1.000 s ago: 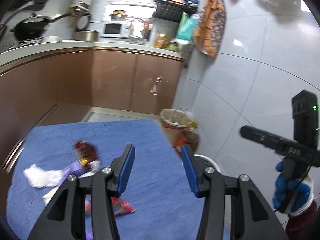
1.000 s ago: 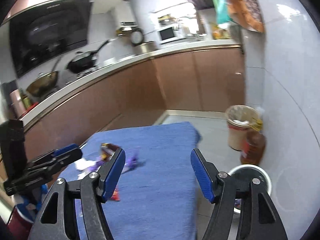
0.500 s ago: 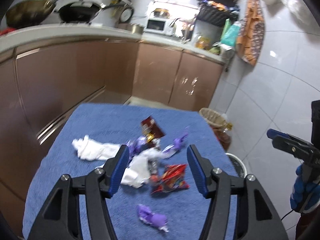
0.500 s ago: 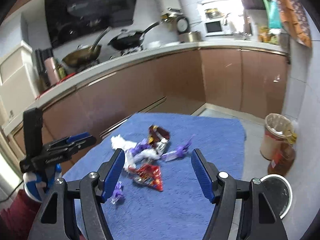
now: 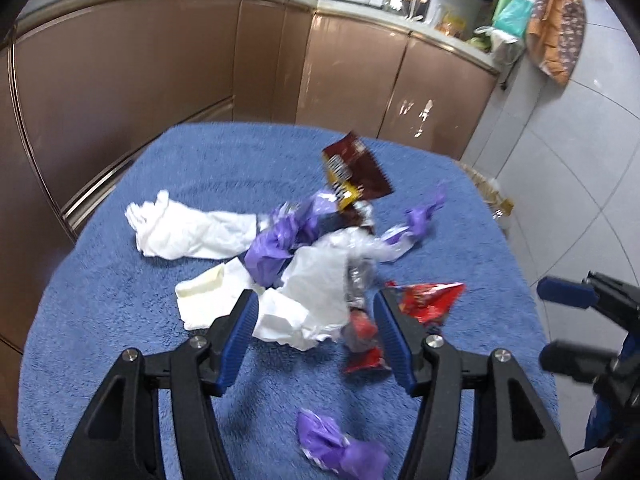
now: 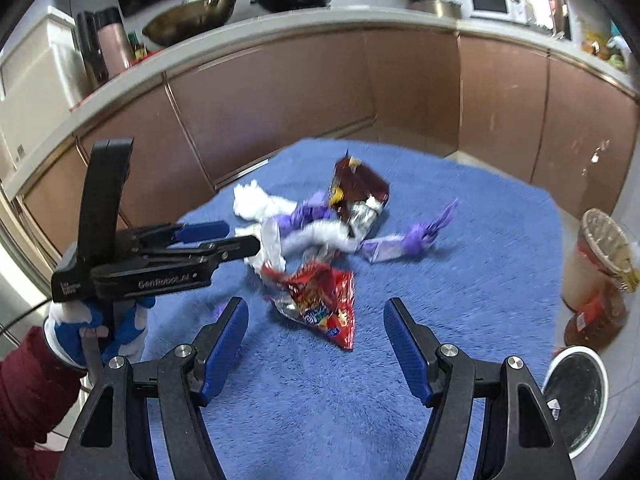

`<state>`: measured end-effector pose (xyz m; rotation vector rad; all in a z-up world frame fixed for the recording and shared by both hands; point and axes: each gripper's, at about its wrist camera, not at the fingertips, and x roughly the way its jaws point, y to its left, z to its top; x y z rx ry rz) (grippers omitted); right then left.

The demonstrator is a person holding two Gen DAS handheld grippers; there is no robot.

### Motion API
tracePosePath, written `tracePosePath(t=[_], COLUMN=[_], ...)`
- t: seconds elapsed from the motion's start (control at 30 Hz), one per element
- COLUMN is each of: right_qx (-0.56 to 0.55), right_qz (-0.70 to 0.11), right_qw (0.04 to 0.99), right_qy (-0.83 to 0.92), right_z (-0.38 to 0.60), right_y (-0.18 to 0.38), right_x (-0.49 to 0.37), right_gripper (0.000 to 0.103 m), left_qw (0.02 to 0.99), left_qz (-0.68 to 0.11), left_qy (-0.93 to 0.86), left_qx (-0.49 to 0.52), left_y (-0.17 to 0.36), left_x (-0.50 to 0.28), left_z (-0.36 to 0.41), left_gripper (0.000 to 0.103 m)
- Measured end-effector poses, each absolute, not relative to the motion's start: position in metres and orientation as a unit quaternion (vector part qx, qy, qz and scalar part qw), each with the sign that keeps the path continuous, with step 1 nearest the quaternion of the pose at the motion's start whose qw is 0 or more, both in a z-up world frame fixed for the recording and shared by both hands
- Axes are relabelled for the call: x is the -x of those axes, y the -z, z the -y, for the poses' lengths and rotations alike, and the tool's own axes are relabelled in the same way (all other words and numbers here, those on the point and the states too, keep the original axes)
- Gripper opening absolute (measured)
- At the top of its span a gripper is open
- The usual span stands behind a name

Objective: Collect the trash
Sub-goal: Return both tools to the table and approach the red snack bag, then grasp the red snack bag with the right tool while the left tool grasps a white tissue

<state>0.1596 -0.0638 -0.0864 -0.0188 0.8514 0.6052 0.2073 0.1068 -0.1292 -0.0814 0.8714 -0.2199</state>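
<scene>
Lying just beyond both grippers' open, empty fingers (image 6: 230,328): red wrapper (image 6: 324,304).

The left hand-held gripper (image 5: 314,322) tilts downward, its blue-padded jaws apart after widening just now, with nothing pressed between the pads. The right hand-held gripper (image 6: 316,330) tilts down likewise, jaws spread and empty. A hand (image 6: 96,330) in a blue-and-white glove, with a dark red sleeve (image 6: 28,392), grips the left gripper's handle from below.
</scene>
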Motion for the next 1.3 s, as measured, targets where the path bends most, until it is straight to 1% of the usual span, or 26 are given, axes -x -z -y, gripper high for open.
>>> tracePosePath(t=[0.03,0.1,0.13,0.2,0.23,0.3,0.37,0.4,0.47,0.5,0.57,0.6,0.67,0.73,0.83,0.97,1.3], right_qx=[0.01,0.013,0.013,0.017,0.018,0.02,0.021,0.021,0.018,0.016,0.015,0.014,0.015,0.014,0.013,0.008,-0.018], right_qz=[-0.412,-0.421,-0.426,-0.434,-0.437,-0.443,-0.445,-0.446,-0.449,-0.451,-0.456,-0.458,-0.462,-0.462,-0.455,-0.438,-0.381], right_qw=[0.863,0.857,0.853,0.847,0.844,0.836,0.833,0.832,0.828,0.826,0.821,0.818,0.815,0.814,0.816,0.826,0.864], right_qy=[-0.292,-0.297,-0.301,-0.308,-0.311,-0.323,-0.329,-0.331,-0.336,-0.338,-0.344,-0.346,-0.35,-0.352,-0.357,-0.354,-0.329], right_z=[0.062,0.058,0.055,0.051,0.048,0.042,0.038,0.036,0.033,0.032,0.03,0.03,0.03,0.031,0.034,0.042,0.08], right_y=[0.092,0.104,0.109,0.117,0.121,0.129,0.134,0.135,0.14,0.142,0.146,0.148,0.151,0.152,0.146,0.131,0.075], right_x=[-0.164,-0.173,-0.177,-0.184,-0.188,-0.196,-0.202,-0.205,-0.212,-0.214,-0.218,-0.219,-0.22,-0.22,-0.212,-0.197,-0.15], right_gripper=[0.068,0.068,0.068,0.068,0.068,0.068,0.068,0.067,0.06,0.056,0.043,0.038,0.016,0.01,0.008,0.008,0.008], left_qw=[0.898,0.894,0.891,0.886,0.884,0.88,0.879,0.878,0.878,0.878,0.878,0.878,0.88,0.88,0.884,0.891,0.912], left_qz=[-0.426,-0.434,-0.438,-0.446,-0.449,-0.453,-0.454,-0.454,-0.453,-0.452,-0.45,-0.449,-0.447,-0.444,-0.435,-0.416,-0.367], left_qy=[0.104,0.104,0.107,0.111,0.113,0.119,0.122,0.123,0.126,0.127,0.129,0.129,0.126,0.126,0.127,0.132,0.138], left_qx=[0.041,0.046,0.052,0.059,0.064,0.077,0.083,0.087,0.095,0.096,0.099,0.1,0.105,0.11,0.117,0.123,0.121], left_y=[0.134,0.14,0.144,0.149,0.151,0.155,0.158,0.158,0.158,0.158,0.158,0.157,0.155,0.152,0.145,0.127,0.078], left_x=[-0.212,-0.219,-0.223,-0.229,-0.231,-0.234,-0.236,-0.236,-0.235,-0.235,-0.233,-0.231,-0.228,-0.225,-0.218,-0.204,-0.162], left_z=[-0.108,-0.11,-0.111,-0.113,-0.114,-0.116,-0.117,-0.117,-0.119,-0.119,-0.119,-0.12,-0.121,-0.123,-0.125,-0.131,-0.136], left_gripper=[0.057,0.047,0.044,0.032,0.029,0.02,0.014,0.011,0.008,0.007,0.006,0.005,0.005,0.005,0.005,0.004,0.004])
